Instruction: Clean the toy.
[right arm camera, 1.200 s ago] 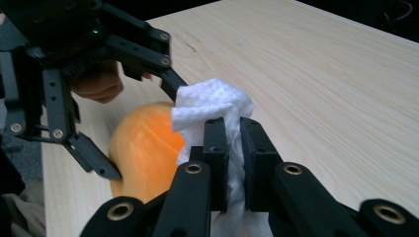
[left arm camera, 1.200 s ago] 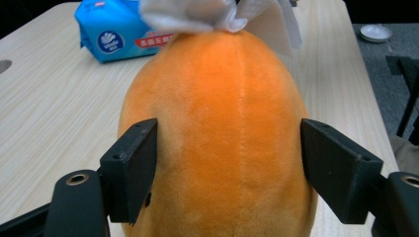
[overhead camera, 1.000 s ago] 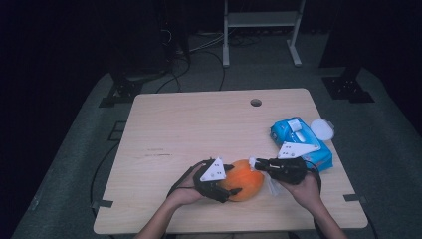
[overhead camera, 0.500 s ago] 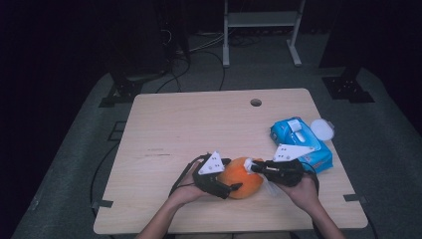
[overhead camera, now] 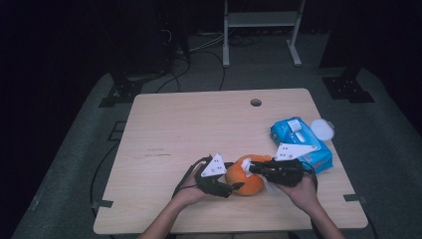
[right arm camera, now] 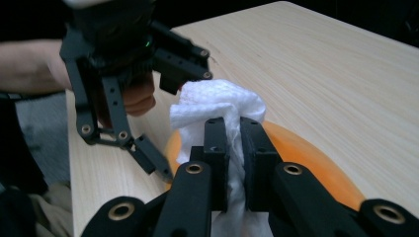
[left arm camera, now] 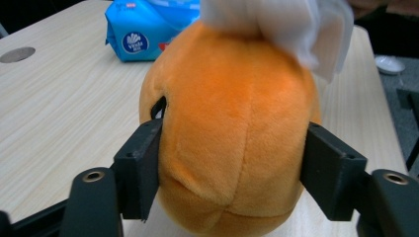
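Left hand-held gripper just closing, clamping orange plush toy, right hand-held gripper pinching white wipe (atop toy)

Plush toy bottom cut off by frame edge, top hidden under white wipe
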Action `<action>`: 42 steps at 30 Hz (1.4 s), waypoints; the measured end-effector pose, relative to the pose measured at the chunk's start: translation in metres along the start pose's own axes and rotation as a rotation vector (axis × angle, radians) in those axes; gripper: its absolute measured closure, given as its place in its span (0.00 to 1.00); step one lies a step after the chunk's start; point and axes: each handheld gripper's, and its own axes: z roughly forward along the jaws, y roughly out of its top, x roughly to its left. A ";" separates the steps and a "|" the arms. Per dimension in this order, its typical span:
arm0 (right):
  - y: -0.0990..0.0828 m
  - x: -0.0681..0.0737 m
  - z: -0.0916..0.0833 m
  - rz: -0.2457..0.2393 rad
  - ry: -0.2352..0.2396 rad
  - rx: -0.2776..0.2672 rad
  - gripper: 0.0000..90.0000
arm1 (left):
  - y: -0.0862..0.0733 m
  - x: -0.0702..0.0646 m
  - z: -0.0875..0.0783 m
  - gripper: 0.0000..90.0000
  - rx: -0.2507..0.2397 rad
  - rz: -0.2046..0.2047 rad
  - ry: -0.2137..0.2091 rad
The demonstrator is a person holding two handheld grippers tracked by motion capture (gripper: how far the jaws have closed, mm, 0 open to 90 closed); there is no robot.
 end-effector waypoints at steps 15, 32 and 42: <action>0.003 -0.006 -0.008 0.007 -0.043 -0.021 0.91 | 0.019 -0.002 -0.020 0.41 -0.071 -0.028 -0.011; -0.018 -0.023 0.001 0.059 -0.072 0.028 0.91 | -0.002 0.011 -0.005 0.10 -0.078 -0.058 -0.079; 0.000 -0.017 -0.013 0.068 -0.070 -0.072 0.91 | 0.030 0.001 -0.032 0.37 -0.137 -0.045 -0.030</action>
